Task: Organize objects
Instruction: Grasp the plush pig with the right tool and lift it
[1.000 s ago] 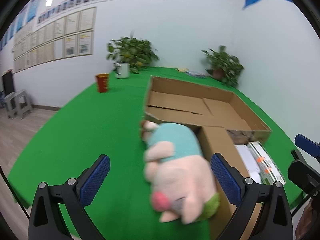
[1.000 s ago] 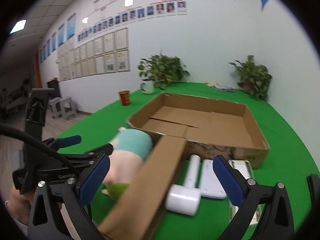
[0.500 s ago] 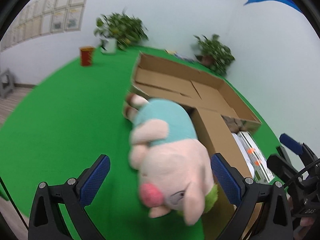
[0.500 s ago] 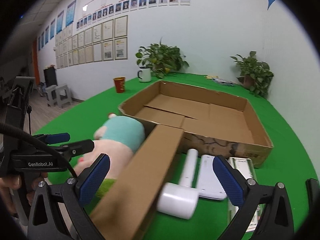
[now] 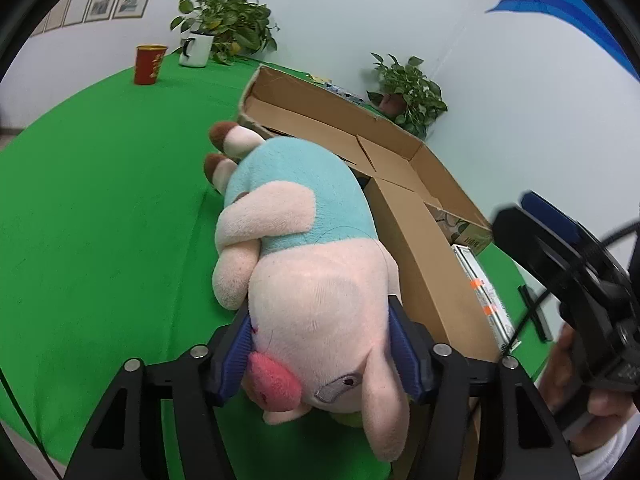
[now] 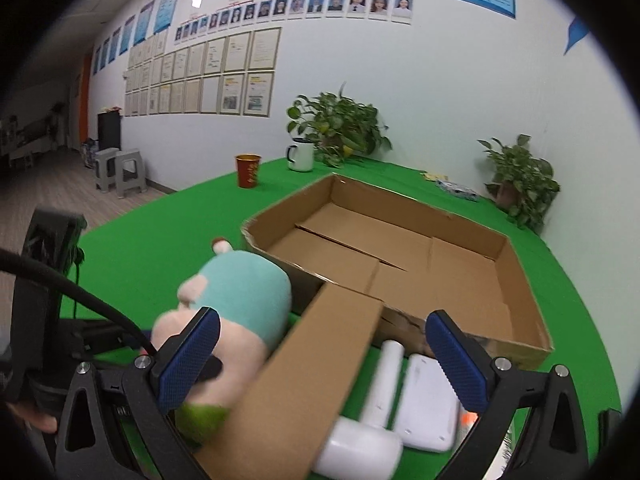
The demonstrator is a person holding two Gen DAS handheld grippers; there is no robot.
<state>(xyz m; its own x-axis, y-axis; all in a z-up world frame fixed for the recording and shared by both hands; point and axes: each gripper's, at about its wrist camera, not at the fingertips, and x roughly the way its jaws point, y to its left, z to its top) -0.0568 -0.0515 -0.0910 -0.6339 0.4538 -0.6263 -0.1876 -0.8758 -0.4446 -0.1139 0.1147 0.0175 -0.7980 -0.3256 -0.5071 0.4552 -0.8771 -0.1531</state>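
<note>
A pink plush pig [image 5: 304, 264] in a teal shirt lies on the green table beside the cardboard box [image 5: 404, 176]. My left gripper [image 5: 320, 344] is shut on the pig's head, a blue pad on each side. The pig also shows in the right wrist view [image 6: 236, 312], left of the box's folded-out flap [image 6: 312, 380]. My right gripper [image 6: 324, 352] is open and empty above that flap. A white hammer-shaped object [image 6: 372, 412] and a white flat device [image 6: 426, 404] lie on the table in front of the box [image 6: 400, 248].
A flat pack with orange marks [image 5: 484, 296] lies right of the flap. A red cup [image 6: 248, 170], a white mug [image 6: 301, 155] and two potted plants [image 6: 340, 128] stand at the table's far side. Grey stools [image 6: 120, 172] stand on the floor at left.
My left gripper has moved in over the pig and closed on its head; it was open before. My right gripper has stayed open and shifted slightly.
</note>
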